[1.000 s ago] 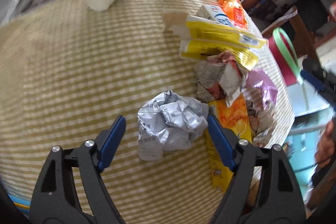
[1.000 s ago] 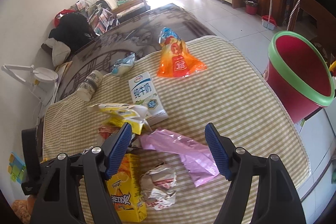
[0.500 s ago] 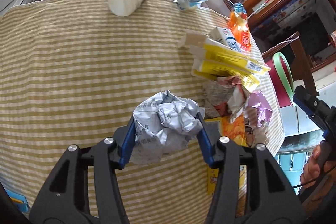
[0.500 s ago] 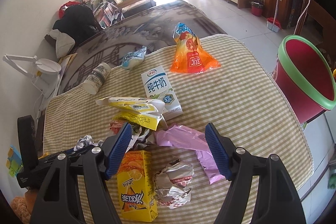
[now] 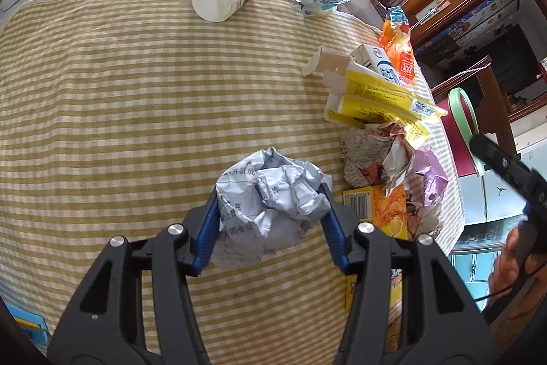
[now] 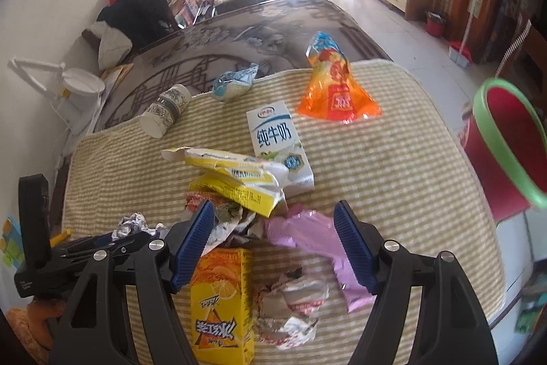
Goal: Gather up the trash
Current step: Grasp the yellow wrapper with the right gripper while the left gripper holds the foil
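Note:
My left gripper (image 5: 270,221) is shut on a crumpled ball of grey-white printed paper (image 5: 270,194), held just above the yellow checked tablecloth (image 5: 119,108). The ball and left gripper also show at the left of the right wrist view (image 6: 131,224). My right gripper (image 6: 273,245) is open and empty above a pink plastic bag (image 6: 307,235), a yellow juice carton (image 6: 222,300) and a crumpled wrapper (image 6: 290,307). A red bin with a green rim (image 6: 502,153) stands off the table's right edge.
A milk carton (image 6: 277,139), a torn yellow box (image 6: 239,180), an orange snack bag (image 6: 335,88), a paper cup (image 6: 164,115) and a blue-white wrapper (image 6: 232,81) lie on the cloth. A dark patterned tabletop (image 6: 239,33) extends behind.
My left gripper closed on the crumpled paper ball and lifted it slightly. My right gripper stayed open and drifted a little over the pile.

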{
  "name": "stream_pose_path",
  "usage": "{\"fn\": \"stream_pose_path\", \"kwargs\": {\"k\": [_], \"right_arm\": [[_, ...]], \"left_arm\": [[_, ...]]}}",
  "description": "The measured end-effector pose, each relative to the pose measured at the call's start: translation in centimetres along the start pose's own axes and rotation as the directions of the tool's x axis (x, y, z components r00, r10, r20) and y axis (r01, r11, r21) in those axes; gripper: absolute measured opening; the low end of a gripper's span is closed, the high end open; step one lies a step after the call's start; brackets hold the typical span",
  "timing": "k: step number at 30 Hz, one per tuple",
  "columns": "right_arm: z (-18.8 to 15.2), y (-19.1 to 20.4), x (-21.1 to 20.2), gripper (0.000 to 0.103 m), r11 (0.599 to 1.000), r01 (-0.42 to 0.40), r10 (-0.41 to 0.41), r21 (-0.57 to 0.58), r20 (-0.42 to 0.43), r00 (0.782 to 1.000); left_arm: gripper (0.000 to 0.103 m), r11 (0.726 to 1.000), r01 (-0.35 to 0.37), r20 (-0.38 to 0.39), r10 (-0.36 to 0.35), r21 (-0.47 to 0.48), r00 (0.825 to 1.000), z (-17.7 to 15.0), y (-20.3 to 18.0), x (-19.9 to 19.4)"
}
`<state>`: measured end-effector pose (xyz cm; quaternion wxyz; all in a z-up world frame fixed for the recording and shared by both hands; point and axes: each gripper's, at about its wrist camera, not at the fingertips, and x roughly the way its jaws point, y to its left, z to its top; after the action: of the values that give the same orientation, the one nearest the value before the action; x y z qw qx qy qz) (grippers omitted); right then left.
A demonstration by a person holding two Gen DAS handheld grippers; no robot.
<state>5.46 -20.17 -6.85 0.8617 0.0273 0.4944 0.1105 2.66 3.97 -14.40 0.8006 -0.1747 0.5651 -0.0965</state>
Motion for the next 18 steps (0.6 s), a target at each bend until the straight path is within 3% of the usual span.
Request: {"fn": "stream_pose_path", "kwargs": {"k": [8, 16, 17, 18], "right_arm": [[2.2, 3.3, 5.1, 0.070, 0.966, 0.007, -0.036, -0.258, -0.107, 0.994], [2.0, 5.4, 8.8, 0.074, 0.920, 0.059, -0.122, -0.387, -0.139, 0.983], [1.7, 5.7, 9.1, 0.069, 0.908, 0.074, -0.140, -0.411, -0.133, 0.981], [1.5, 5.8, 9.3, 0.058, 0.900, 0.077, -0.148, -0.429, -0.135, 0.980]], "left_arm": [[0.052, 1.000, -0.001, 0.012, 0.002, -0.023, 1.000, -0.4, 0.5, -0.8], [0.052, 0.997, -0.019, 0.021, 0.021, -0.074, 1.000, -1.0, 2.0, -1.5], [0.052, 0.997, -0.020, 0.022, 0.022, -0.076, 1.000, -1.1, 2.0, -1.5], [0.052, 0.997, -0.021, 0.022, 0.023, -0.078, 0.999, -1.1, 1.9, -1.5]]}}
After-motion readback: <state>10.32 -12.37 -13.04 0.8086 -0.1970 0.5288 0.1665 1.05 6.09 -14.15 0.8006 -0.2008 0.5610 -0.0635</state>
